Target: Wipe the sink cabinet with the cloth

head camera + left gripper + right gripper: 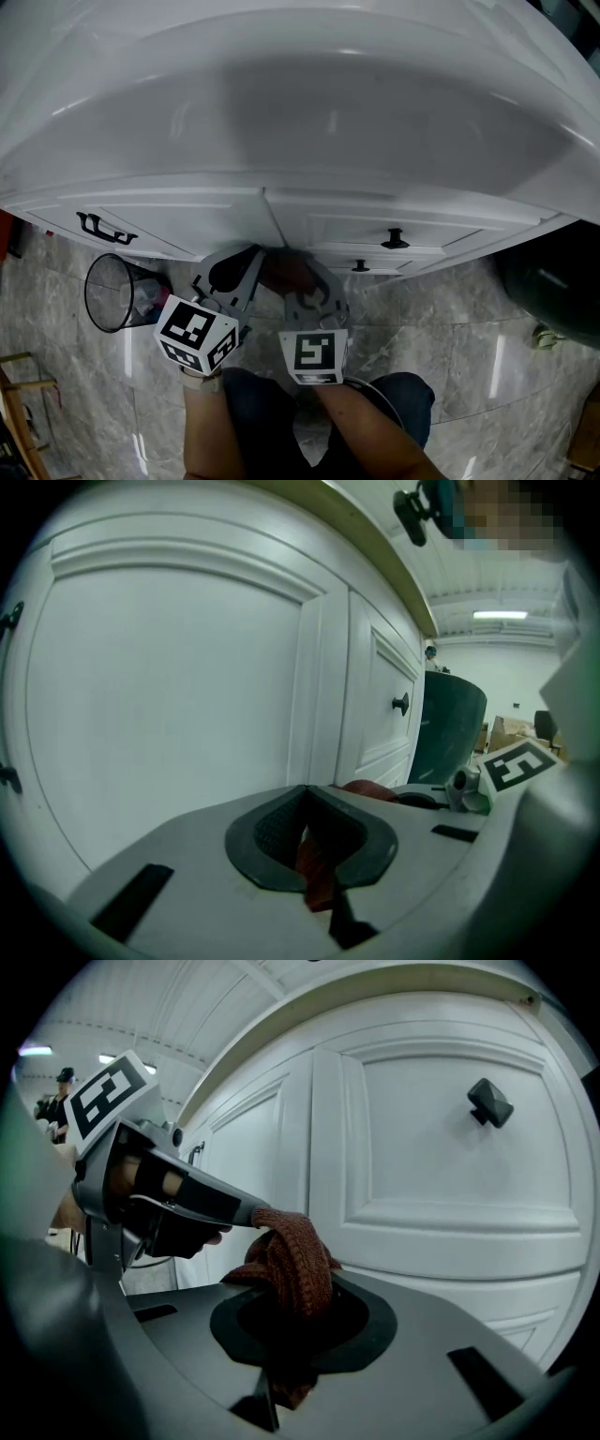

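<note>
left gripper [315,847] and right gripper [292,1324] both pinch the rust-red cloth [292,1262], bunched between them near the sink cabinet [441,1176] doors, seemingly not touching. pulling apart could yank it from one grip.

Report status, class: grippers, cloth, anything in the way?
Left gripper and right gripper both shut on the cloth. Cloth bunched between them, close to the sink cabinet doors. Wire bin off left, not in the way.
</note>
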### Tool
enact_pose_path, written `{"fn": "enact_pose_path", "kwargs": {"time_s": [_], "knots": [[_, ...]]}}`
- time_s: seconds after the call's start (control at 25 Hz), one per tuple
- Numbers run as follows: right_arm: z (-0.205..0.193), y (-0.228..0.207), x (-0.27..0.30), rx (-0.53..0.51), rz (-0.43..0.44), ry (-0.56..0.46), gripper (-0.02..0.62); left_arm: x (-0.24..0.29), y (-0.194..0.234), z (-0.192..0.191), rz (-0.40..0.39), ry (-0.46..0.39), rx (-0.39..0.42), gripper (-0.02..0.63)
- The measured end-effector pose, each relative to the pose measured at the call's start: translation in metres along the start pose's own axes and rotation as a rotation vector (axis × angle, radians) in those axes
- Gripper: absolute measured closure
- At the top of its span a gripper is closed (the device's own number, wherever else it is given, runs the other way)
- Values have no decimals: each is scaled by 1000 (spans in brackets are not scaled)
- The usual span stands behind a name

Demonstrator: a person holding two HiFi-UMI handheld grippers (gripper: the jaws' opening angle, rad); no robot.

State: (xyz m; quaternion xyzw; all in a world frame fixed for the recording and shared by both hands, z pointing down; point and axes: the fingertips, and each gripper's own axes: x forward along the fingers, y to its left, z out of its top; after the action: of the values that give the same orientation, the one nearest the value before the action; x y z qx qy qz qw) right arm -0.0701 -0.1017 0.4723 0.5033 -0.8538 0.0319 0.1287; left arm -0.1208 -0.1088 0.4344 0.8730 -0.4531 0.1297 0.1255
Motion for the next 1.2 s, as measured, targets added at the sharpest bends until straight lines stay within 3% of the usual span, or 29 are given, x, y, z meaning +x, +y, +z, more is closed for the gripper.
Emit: {"fn": "enact_pose_path", "kwargs": {"time_s": [0.2,0.44,0.76,1.0,1.2], "knots": [[-1,-11,-4,18,23,8,537,0,0,0,-9,-5,-2,595],[-4,-39,-17,75,-9,36,537,0,0,0,7,-3,-8,597],[-15,-89,-40,245,-84,57,537,0,1,1,89,22,17,595],[-16,-105,-47,230,-92,80,537,0,-37,32,-48,-115,-35,597],[-24,-143,-67,145,-97,120,537,10,-63,26,-93,-75,39,597]]}}
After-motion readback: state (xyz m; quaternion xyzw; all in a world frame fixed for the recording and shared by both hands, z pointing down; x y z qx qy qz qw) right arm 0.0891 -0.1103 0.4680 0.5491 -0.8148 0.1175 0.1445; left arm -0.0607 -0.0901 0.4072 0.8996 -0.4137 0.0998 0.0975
